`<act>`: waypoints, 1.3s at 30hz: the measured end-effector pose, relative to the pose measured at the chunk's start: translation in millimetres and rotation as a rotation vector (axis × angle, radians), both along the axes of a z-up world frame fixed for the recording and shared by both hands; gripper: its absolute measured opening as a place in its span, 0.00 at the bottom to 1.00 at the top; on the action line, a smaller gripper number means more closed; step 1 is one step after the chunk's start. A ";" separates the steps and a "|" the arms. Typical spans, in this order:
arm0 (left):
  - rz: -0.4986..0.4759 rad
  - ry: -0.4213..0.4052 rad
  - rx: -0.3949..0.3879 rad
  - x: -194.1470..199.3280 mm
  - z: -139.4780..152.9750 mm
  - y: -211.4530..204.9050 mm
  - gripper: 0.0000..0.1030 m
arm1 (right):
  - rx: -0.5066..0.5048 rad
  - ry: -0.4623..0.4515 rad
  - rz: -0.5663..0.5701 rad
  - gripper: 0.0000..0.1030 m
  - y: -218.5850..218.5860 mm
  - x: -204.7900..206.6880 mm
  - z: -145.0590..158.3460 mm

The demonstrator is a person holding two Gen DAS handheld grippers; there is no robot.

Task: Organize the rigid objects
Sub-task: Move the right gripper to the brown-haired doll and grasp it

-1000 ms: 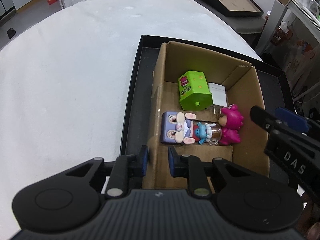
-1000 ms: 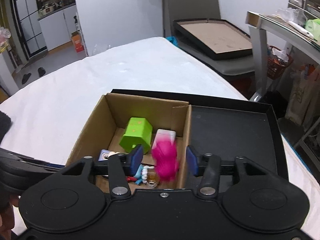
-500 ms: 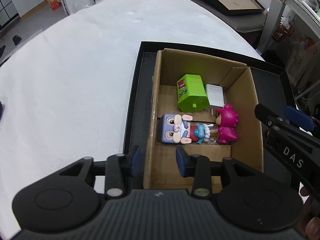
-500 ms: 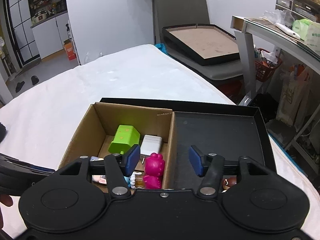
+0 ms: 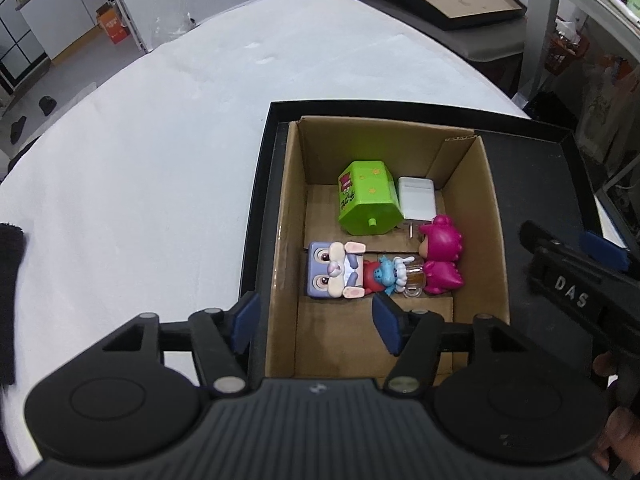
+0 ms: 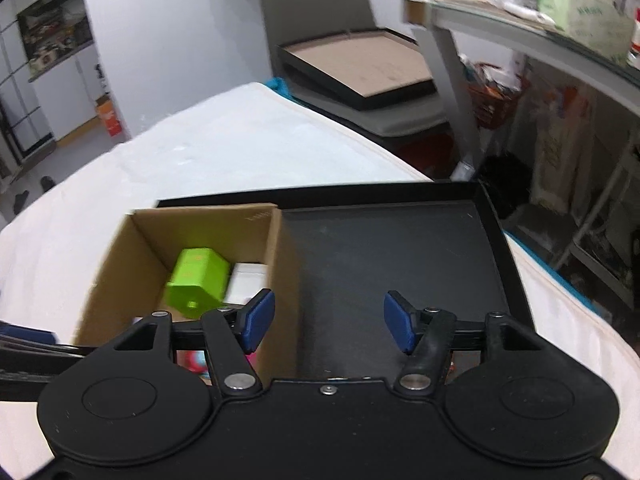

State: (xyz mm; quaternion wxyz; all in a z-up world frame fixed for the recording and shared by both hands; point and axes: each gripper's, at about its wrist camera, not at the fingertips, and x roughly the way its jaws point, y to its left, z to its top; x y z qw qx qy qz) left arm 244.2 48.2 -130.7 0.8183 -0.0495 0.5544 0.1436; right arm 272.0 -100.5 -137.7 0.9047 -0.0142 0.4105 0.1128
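In the cardboard box (image 5: 490, 200), a pink figure (image 5: 440, 256) lies released.

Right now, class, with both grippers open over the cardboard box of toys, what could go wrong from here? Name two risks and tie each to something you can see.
1. The left gripper has just been opening with nothing held; its fingers straddle the cardboard box wall and may snag it.
2. The pink figure, blue figure and purple bunny block lie touching in a row, so reaching for one could drag its neighbours.
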 end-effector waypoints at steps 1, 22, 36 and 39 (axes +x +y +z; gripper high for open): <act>0.006 0.006 0.005 0.6 -1.3 -1.0 0.60 | -0.001 0.004 -0.010 0.67 -2.6 2.0 -2.0; 0.046 0.051 0.103 9.1 -12.4 -36.9 0.60 | -0.060 0.143 -0.222 0.79 -50.1 34.0 -69.3; 0.030 0.055 0.134 10.6 -10.5 -49.4 0.60 | -0.017 0.147 -0.199 0.38 -58.9 33.1 -73.5; 0.030 0.050 0.131 9.8 -9.1 -48.9 0.60 | -0.012 0.123 -0.193 0.38 -59.6 30.9 -67.3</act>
